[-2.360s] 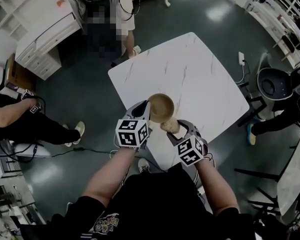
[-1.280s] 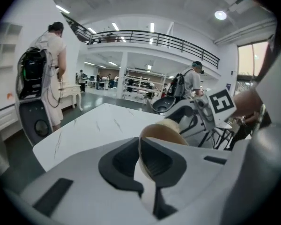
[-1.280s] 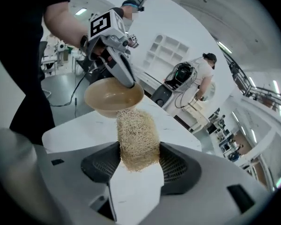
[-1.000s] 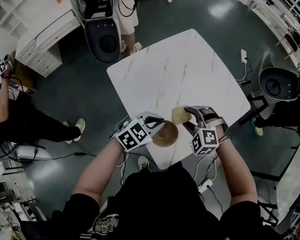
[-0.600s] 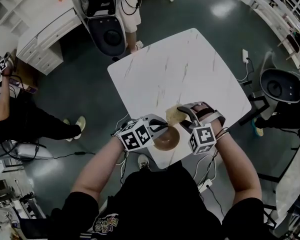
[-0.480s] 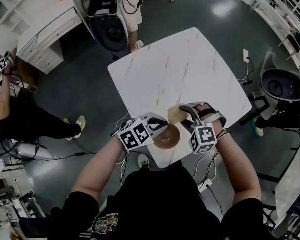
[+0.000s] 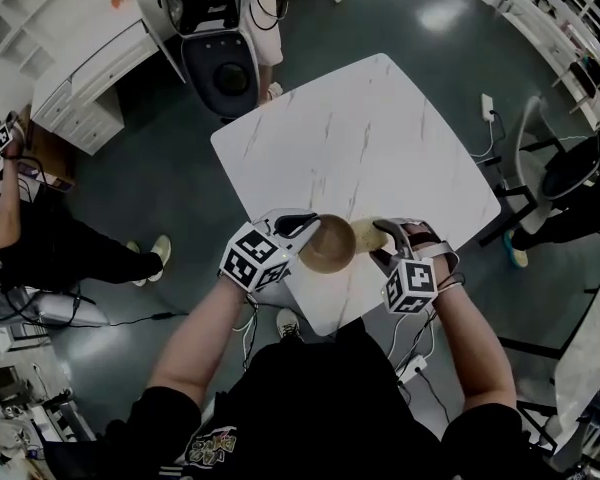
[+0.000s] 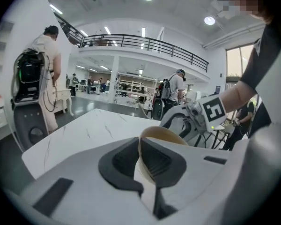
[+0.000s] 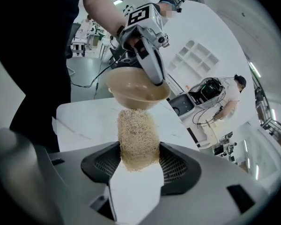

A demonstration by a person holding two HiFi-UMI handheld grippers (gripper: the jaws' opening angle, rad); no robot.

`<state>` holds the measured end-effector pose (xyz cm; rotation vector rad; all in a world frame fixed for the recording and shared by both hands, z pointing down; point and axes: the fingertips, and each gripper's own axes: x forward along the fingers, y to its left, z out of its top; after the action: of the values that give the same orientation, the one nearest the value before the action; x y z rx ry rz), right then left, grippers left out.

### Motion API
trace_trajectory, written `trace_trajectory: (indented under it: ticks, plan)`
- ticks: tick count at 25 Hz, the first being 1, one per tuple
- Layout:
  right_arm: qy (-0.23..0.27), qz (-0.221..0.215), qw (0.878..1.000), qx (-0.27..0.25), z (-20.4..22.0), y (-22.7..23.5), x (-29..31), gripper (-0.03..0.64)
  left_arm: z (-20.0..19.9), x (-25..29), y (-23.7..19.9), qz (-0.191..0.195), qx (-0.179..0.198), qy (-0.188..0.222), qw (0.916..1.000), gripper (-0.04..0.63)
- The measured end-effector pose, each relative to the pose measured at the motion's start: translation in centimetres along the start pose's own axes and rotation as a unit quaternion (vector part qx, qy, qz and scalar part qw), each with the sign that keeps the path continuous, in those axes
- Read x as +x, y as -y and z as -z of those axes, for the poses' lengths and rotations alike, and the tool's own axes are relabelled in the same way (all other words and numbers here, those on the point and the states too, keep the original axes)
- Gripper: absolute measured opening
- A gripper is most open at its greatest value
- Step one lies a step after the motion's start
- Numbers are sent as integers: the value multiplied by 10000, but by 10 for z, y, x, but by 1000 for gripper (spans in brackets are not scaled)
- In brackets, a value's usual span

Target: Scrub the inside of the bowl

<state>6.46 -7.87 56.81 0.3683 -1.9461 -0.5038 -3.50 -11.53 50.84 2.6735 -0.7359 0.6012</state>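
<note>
My left gripper (image 7: 300,231) is shut on the rim of a tan wooden bowl (image 7: 328,245) and holds it in the air over the near corner of the white marble table (image 7: 370,148). In the left gripper view the rim (image 8: 159,133) stands pinched between the dark pads of that gripper (image 8: 141,161). My right gripper (image 7: 382,238) is shut on a straw-coloured fibre scrubber (image 7: 364,234), just right of the bowl. In the right gripper view the scrubber (image 9: 137,139) sticks out past the right gripper (image 9: 138,162), and its far end meets the outer wall of the bowl (image 9: 136,92).
A person with a backpack rig (image 7: 220,8) stands beyond the table's far left corner, beside a dark round machine (image 7: 225,73). Another person (image 7: 40,248) sits at the left. White shelving (image 7: 70,58) stands at the back left, a dark chair (image 7: 570,168) at the right.
The left gripper has rolled and carried the bowl up and further over the table. The scrubber has moved from the bowl's far rim to its right side.
</note>
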Motion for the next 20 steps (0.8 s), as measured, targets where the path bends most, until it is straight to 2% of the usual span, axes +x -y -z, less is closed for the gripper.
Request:
trace_trajectory:
  ticks: [4, 8, 14, 20]
  plan:
    - [74, -60, 9993, 361, -9, -16, 0, 265, -5, -3, -17, -403, -490, 266, 9976, 20]
    - [311, -213, 9978, 545, -36, -35, 4, 265, -9, -7, -29, -592, -1197, 582, 9893, 20]
    - [562, -241, 9943, 876, -71, -44, 10, 265, -13, -6, -24, -665, -1270, 643, 9876, 20]
    - [421, -110, 9895, 1380, -51, -42, 6, 265, -5, -14, -34, -924, -1273, 600, 9857, 20]
